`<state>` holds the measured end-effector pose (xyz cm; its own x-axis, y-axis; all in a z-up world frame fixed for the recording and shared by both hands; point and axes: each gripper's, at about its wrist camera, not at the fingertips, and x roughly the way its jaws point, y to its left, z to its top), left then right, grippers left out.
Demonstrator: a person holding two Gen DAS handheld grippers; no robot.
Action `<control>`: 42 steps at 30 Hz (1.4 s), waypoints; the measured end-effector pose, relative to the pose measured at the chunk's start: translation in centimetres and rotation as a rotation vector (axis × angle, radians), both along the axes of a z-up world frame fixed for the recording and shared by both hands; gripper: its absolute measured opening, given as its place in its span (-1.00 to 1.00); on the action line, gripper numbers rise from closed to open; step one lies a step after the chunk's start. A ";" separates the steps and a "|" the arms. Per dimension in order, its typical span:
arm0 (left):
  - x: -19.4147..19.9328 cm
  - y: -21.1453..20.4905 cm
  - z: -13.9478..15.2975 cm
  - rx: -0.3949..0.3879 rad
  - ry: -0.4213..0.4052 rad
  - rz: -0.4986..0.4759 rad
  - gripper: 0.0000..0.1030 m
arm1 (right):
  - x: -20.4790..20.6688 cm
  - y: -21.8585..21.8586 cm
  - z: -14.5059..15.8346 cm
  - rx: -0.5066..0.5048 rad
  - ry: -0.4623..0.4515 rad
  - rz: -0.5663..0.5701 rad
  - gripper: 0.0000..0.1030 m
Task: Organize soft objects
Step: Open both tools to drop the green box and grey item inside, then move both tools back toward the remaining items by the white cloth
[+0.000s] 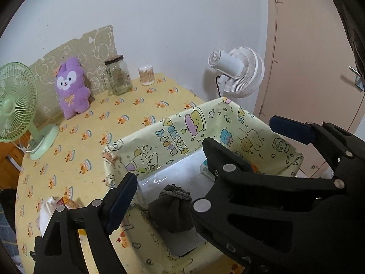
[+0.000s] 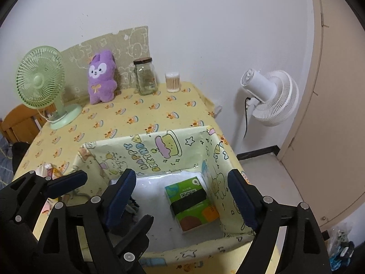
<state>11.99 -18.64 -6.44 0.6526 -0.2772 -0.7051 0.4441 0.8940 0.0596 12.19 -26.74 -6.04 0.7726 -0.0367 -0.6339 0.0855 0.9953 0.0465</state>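
Nearest the lens in the left wrist view, the left gripper [image 1: 168, 157] stands with its jaws spread wide and nothing between the pads; the right gripper [image 2: 182, 182] is likewise spread wide and empty, hanging over the open box [image 2: 146, 141] at the lower centre of both frames. Directly below the left gripper, at the lower centre of the left wrist view, a dark grey drawstring pouch [image 1: 172, 207] lies inside the box on the white lining, partly on top of a grey flat item that cannot be identified. Risk: the two grippers are crowded close together over the box, so a careless withdrawal could catch a pad on the thin paper-covered wall and tip or drag the box, or knock one gripper against the other. The pouch also lies close to the near wall, and a snagged cord could pull it back out. The right wrist view shows a green tissue pack [image 2: 192, 202] lying flat at the right side of the box; the left wrist view shows only an edge of it, yet it alone shows the pouch clearly. Farther off, upper left in both frames, a purple plush rabbit [image 2: 101, 76] leans upright against the wall on the table [image 2: 146, 114], well apart from the box, probably next to be stowed.
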 end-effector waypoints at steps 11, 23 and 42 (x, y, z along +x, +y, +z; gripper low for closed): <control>-2.1 2.3 2.0 -0.014 -0.065 0.052 0.76 | -2.6 1.6 1.9 0.042 -0.050 0.026 0.66; -4.7 4.8 3.9 -0.054 -0.122 0.042 0.79 | -5.7 4.2 4.0 0.017 -0.098 -0.005 0.71; -8.0 10.4 5.7 -0.072 -0.232 0.133 0.99 | -8.6 9.5 6.4 -0.024 -0.229 0.030 1.00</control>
